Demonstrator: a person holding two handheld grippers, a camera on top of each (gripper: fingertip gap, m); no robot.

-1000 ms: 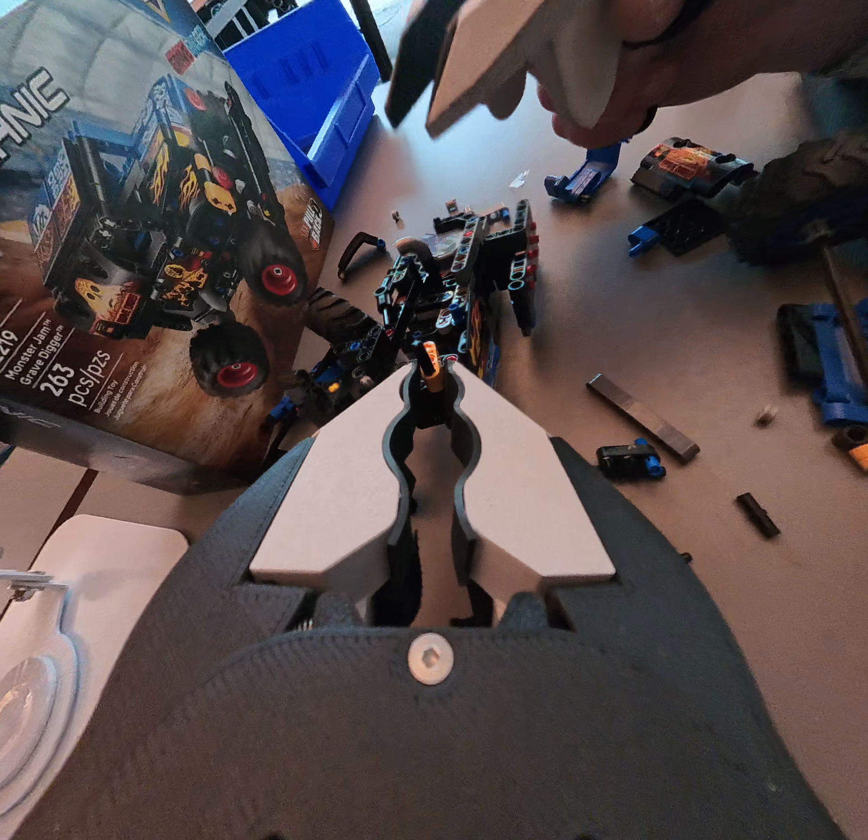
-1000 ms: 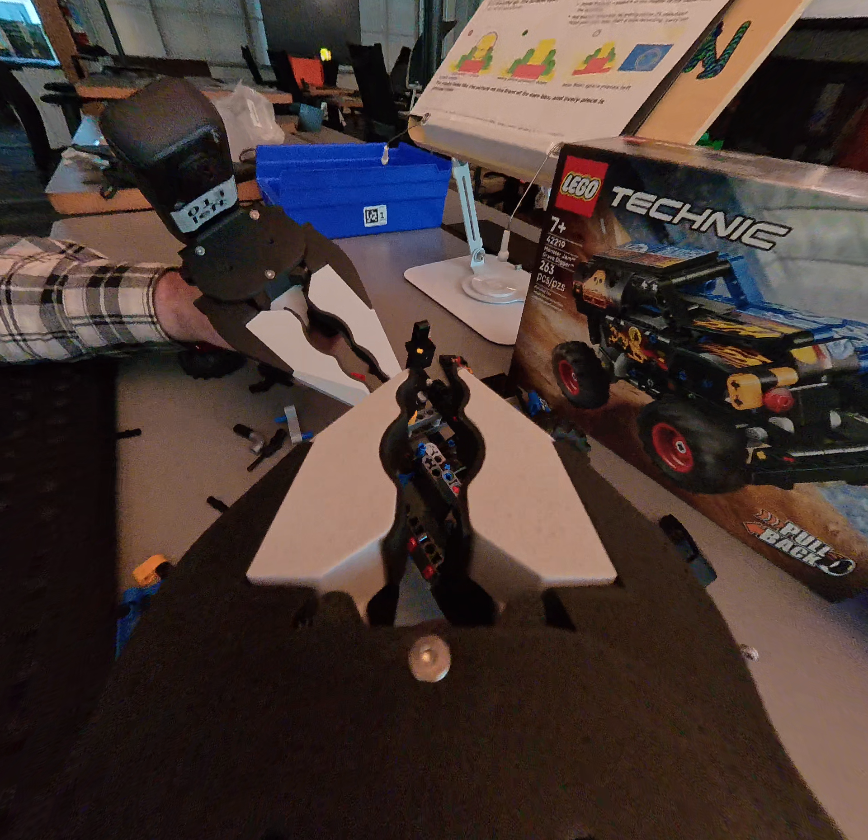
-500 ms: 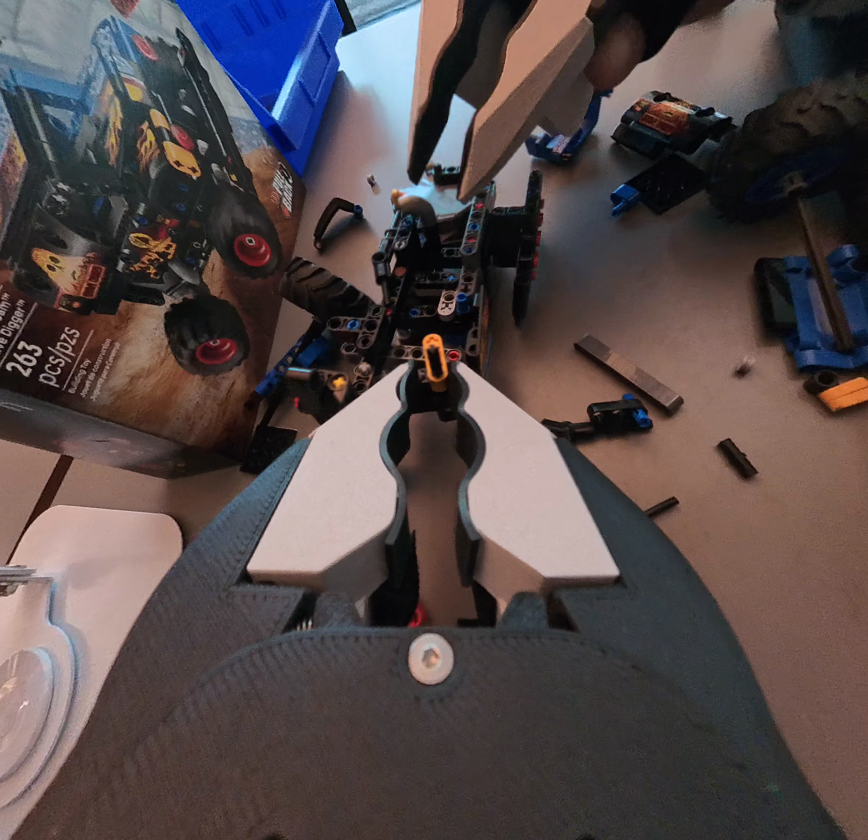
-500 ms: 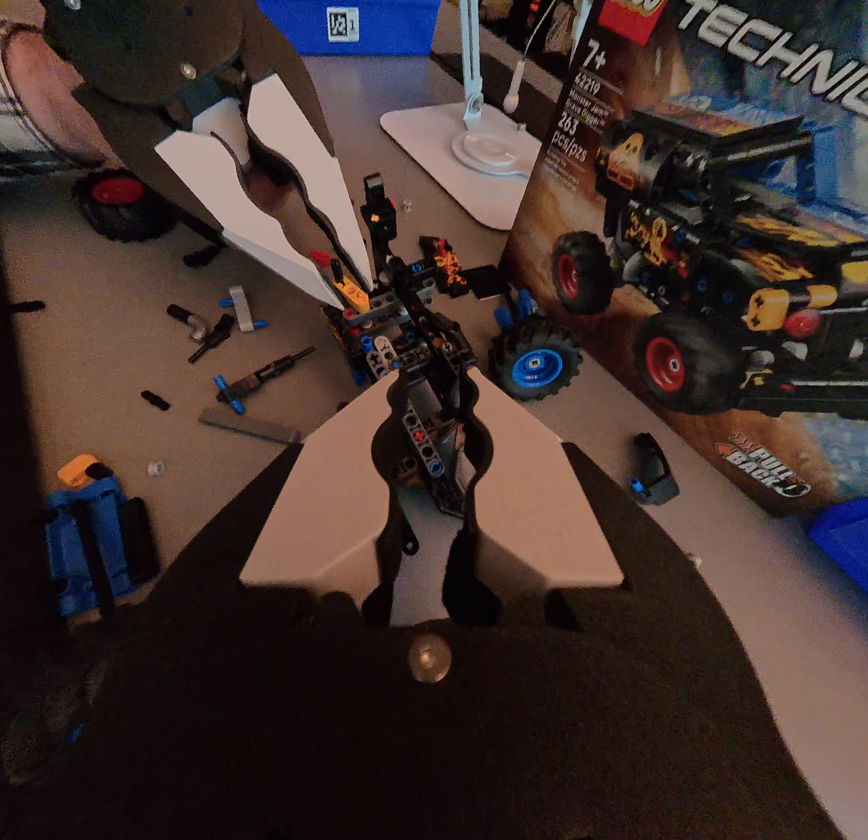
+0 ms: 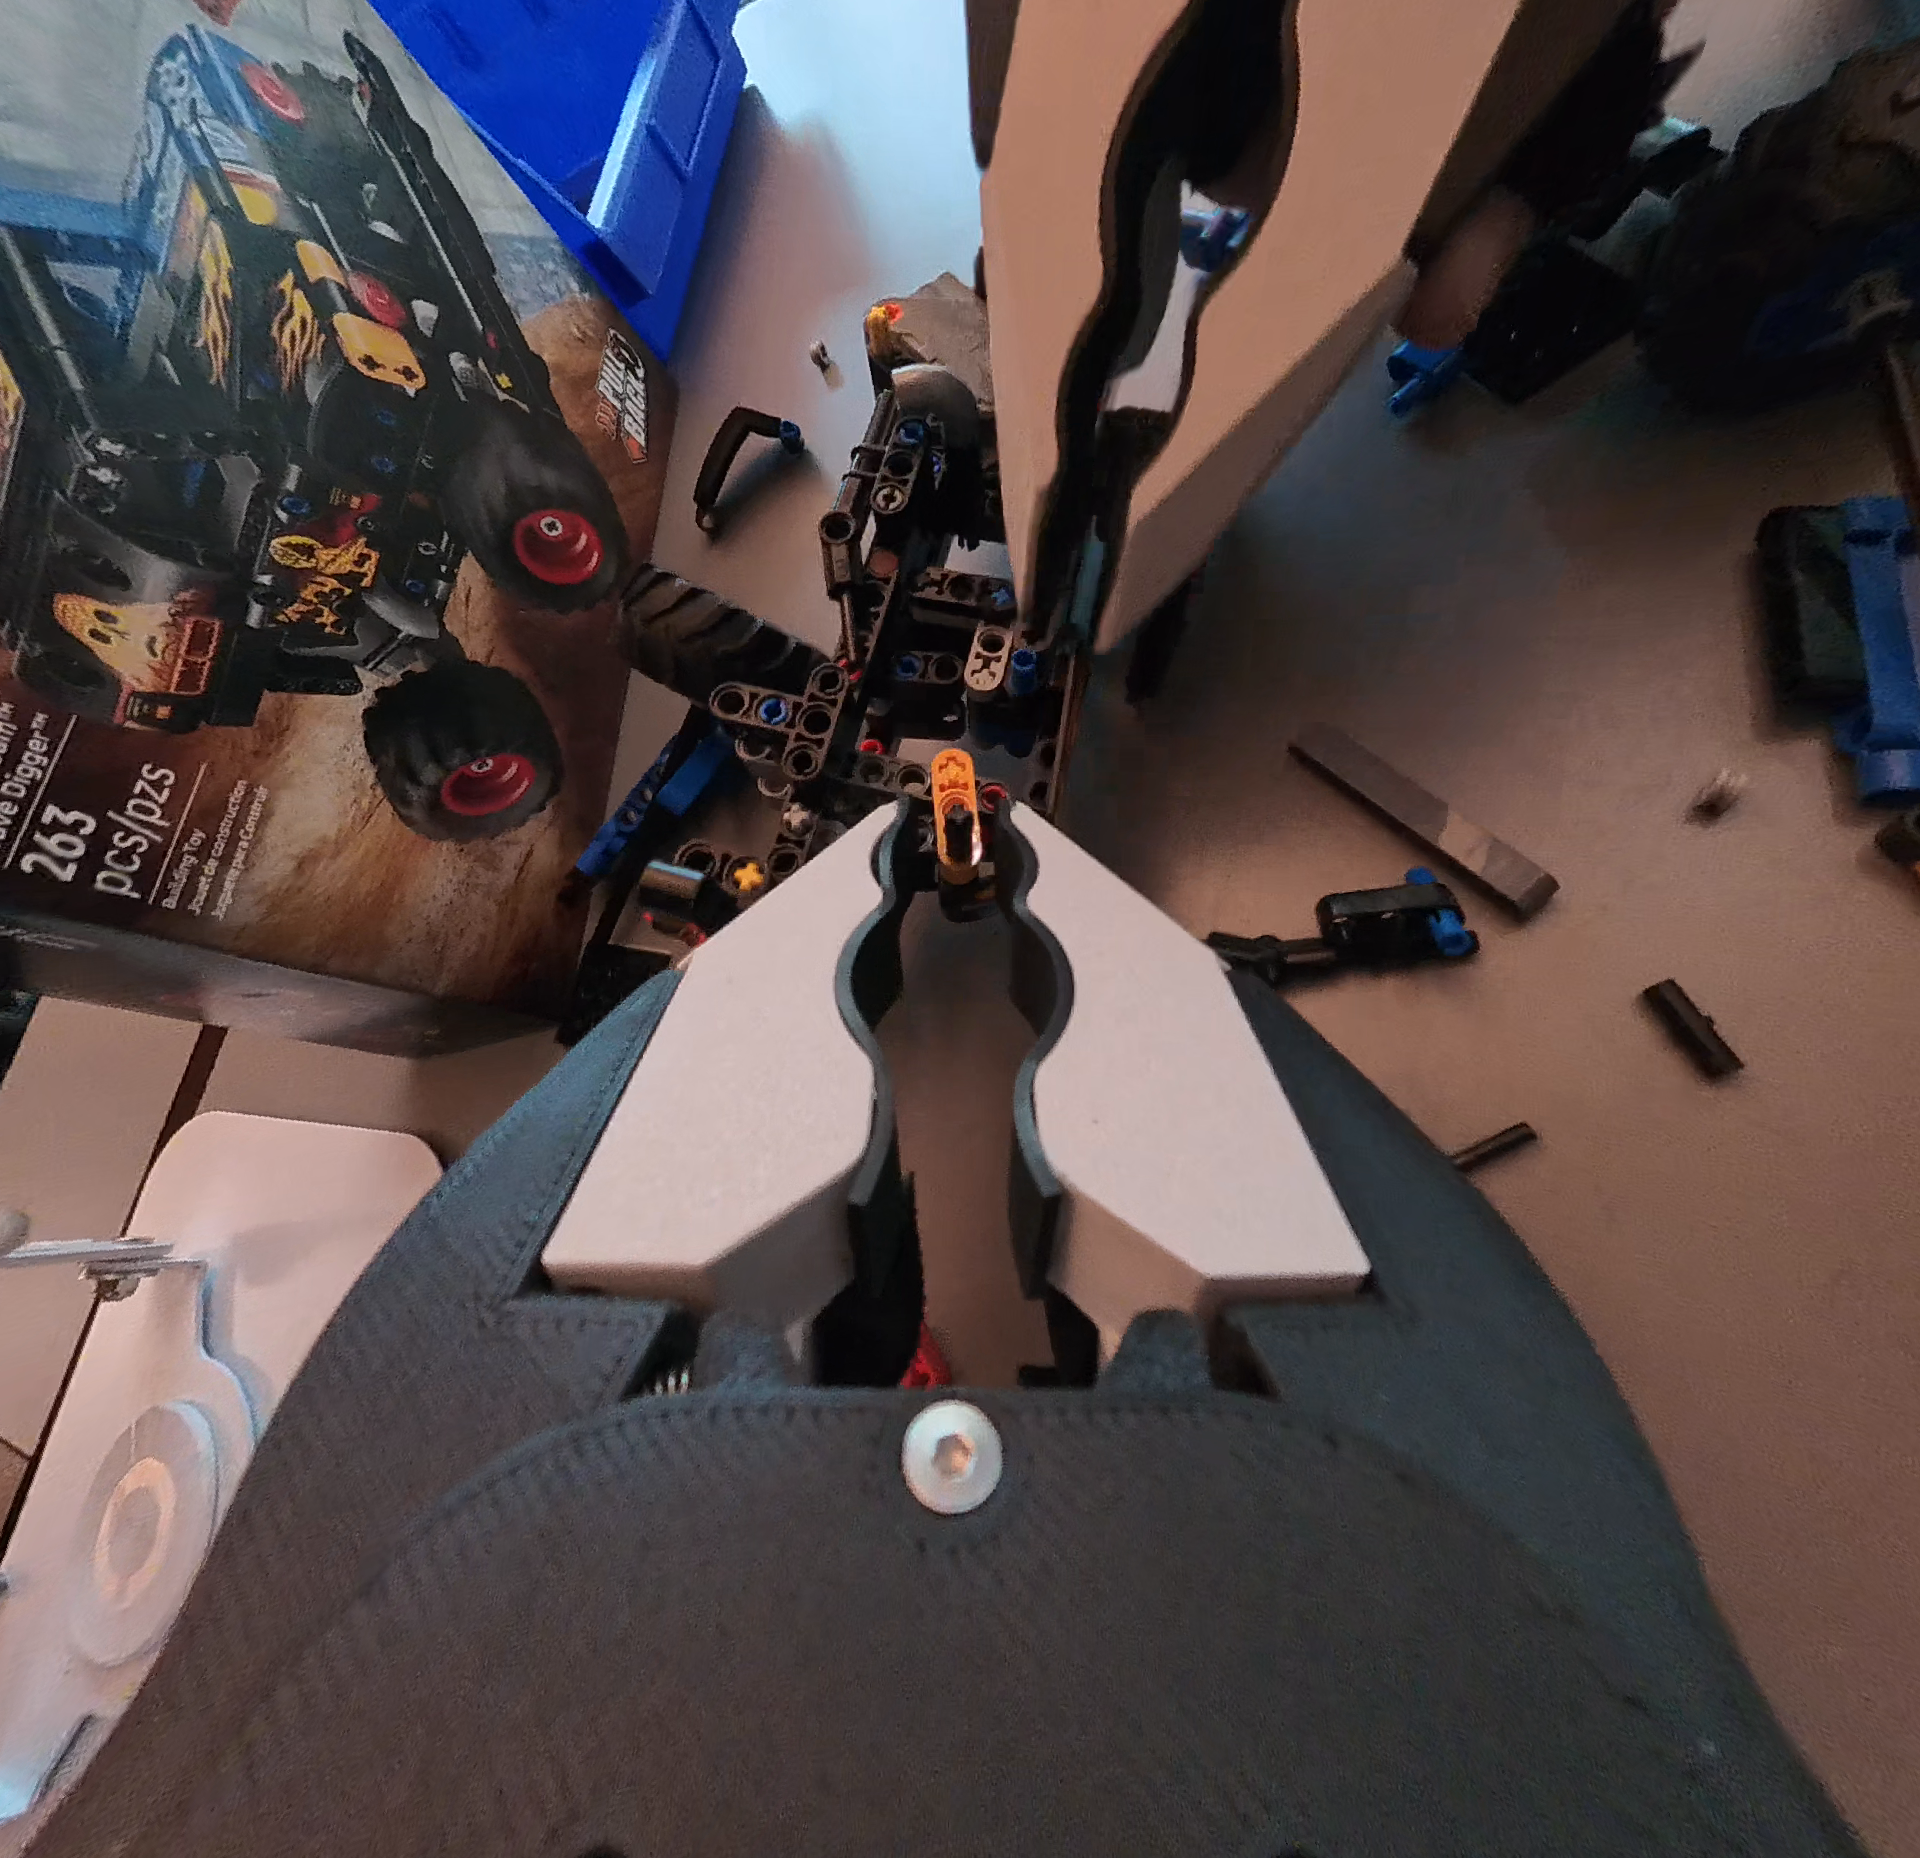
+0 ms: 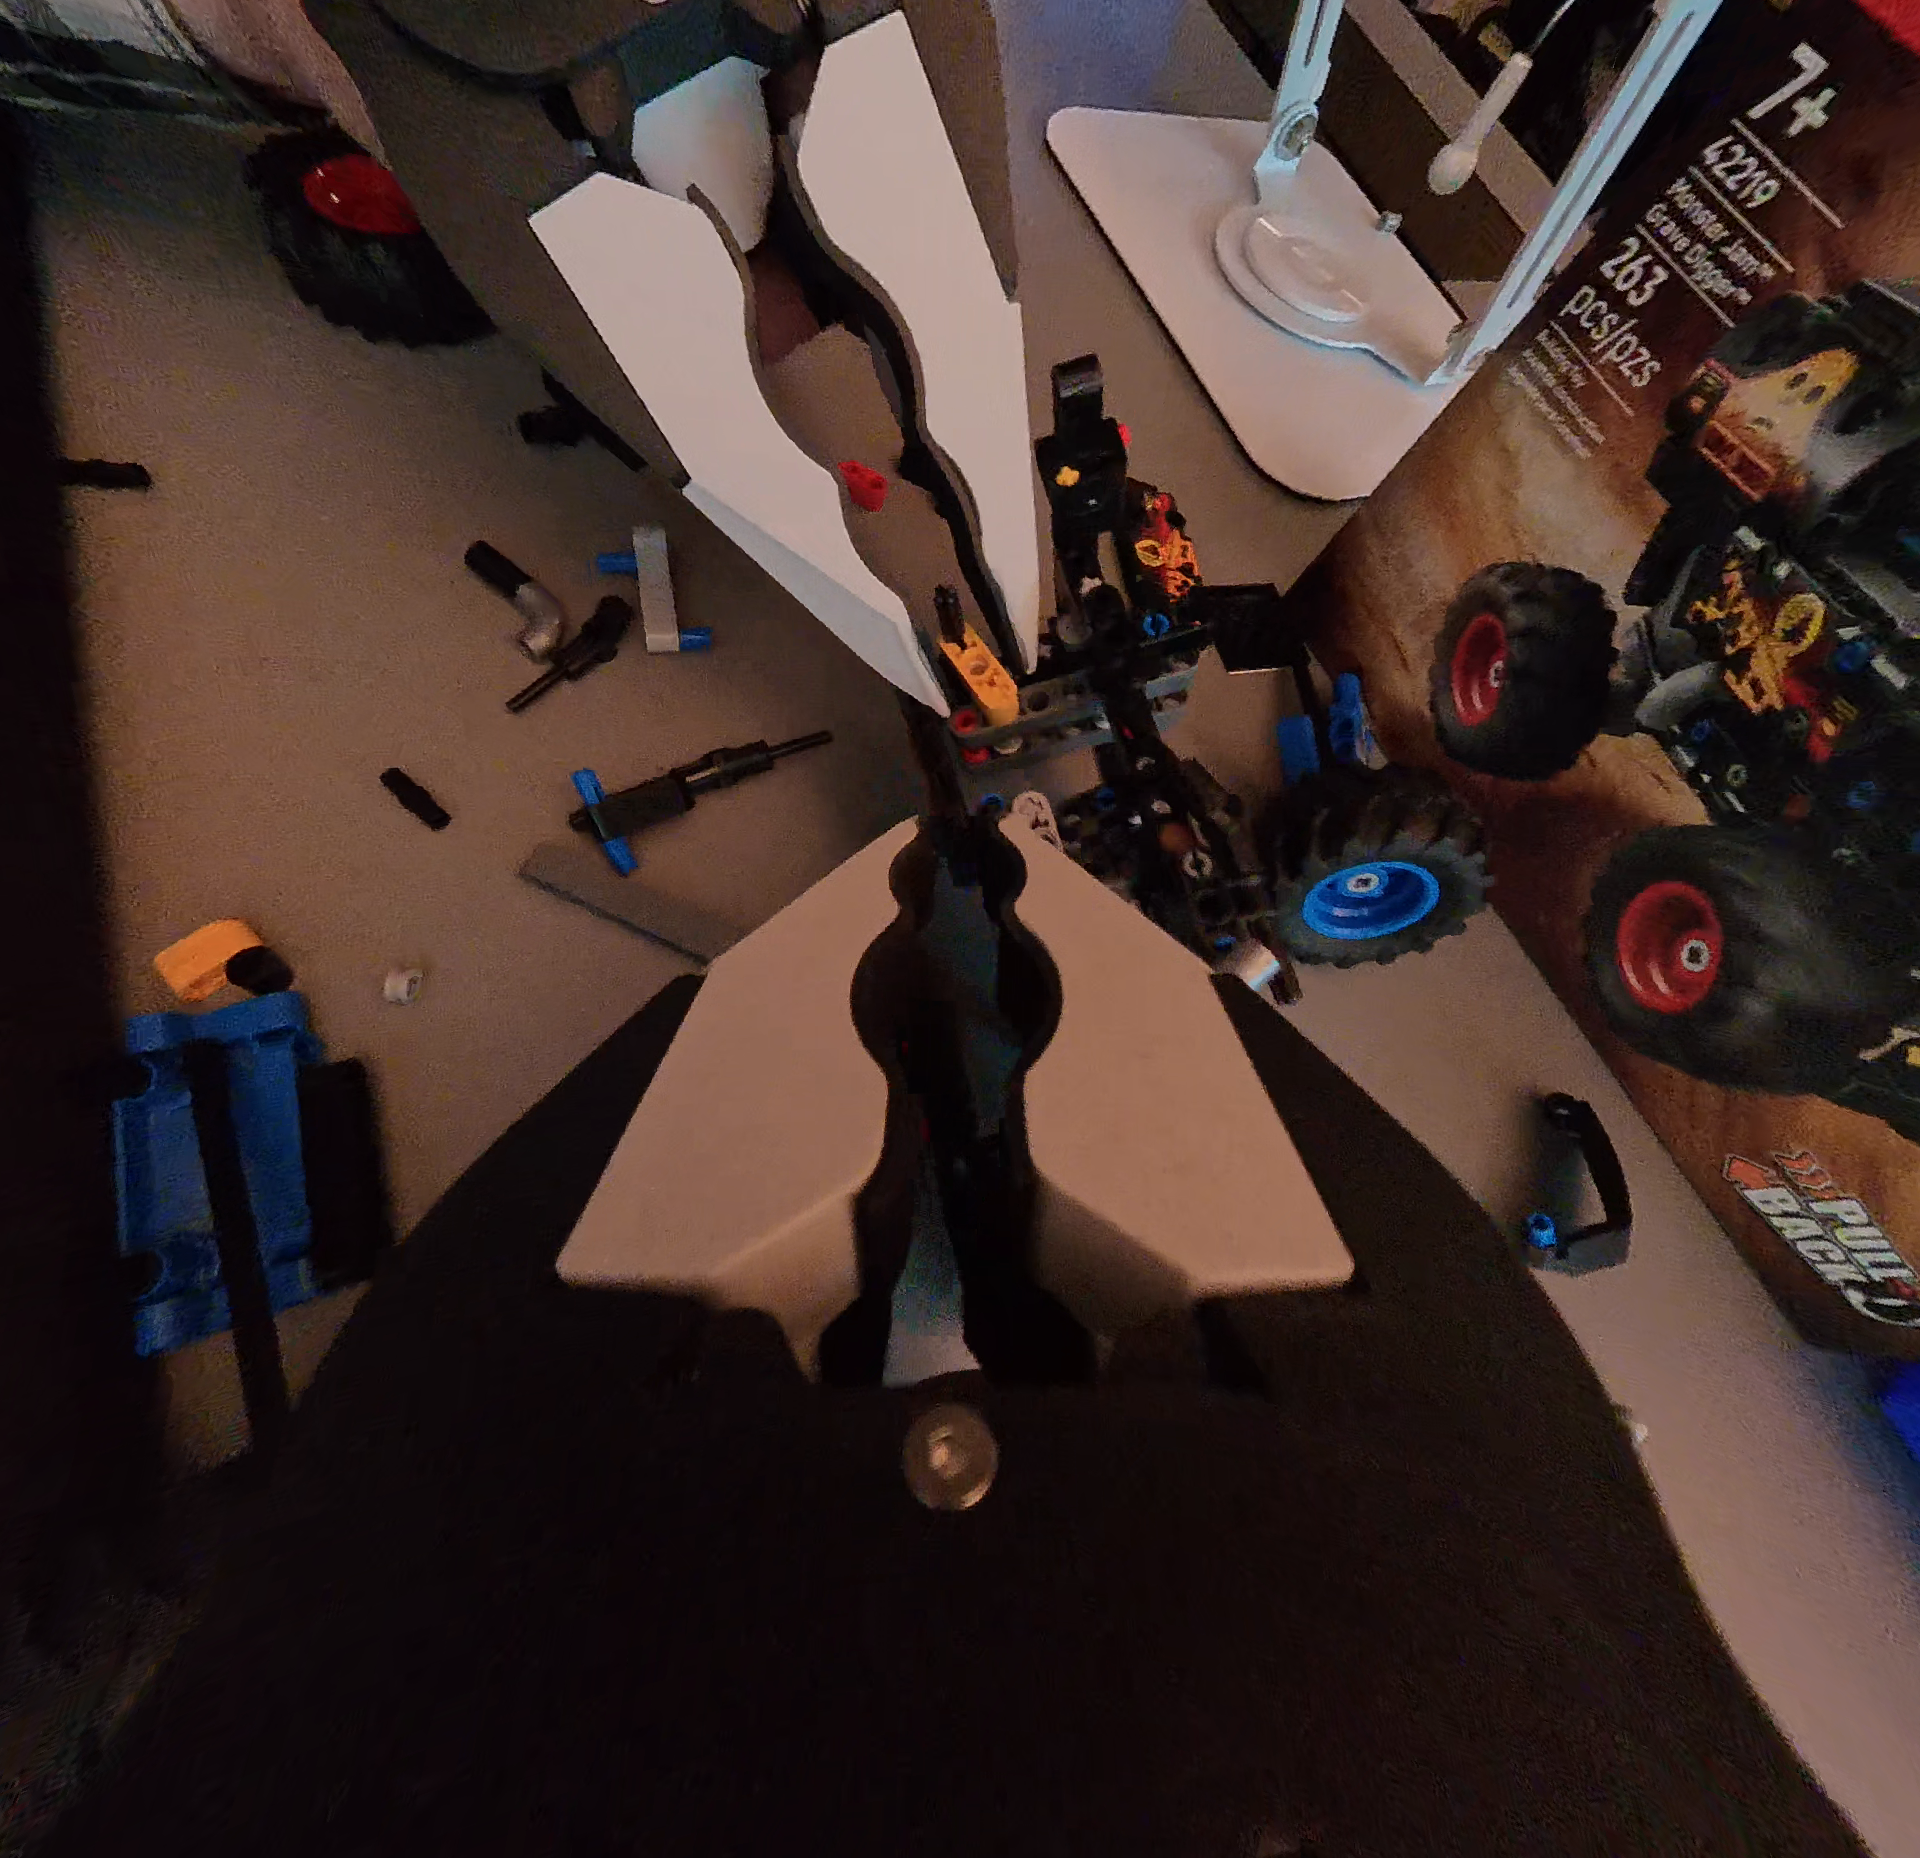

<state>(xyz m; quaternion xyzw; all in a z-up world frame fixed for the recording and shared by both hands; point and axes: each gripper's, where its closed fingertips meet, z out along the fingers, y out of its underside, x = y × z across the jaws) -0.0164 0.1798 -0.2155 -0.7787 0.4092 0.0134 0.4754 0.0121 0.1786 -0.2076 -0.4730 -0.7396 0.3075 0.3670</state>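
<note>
A partly built black toy truck frame lies on the grey table next to the toy box. My left gripper is shut on a small orange link with a black pin and holds it against the near end of the frame. My right gripper is shut on the other end of the frame. In the left wrist view the right gripper comes down from above. In the right wrist view the left gripper comes in from the top with the orange link at its tips.
The toy box stands left of the frame, with a blue bin behind it. A white stand base lies close by. Loose parts lie around: a grey beam, a blue-hubbed wheel, a red-hubbed wheel and a blue assembly. My two grippers' fingertips are within a few centimetres of each other.
My right gripper has brought the frame down from the air to the table. My left gripper has moved the orange link forward to the frame, so the two grippers now nearly meet.
</note>
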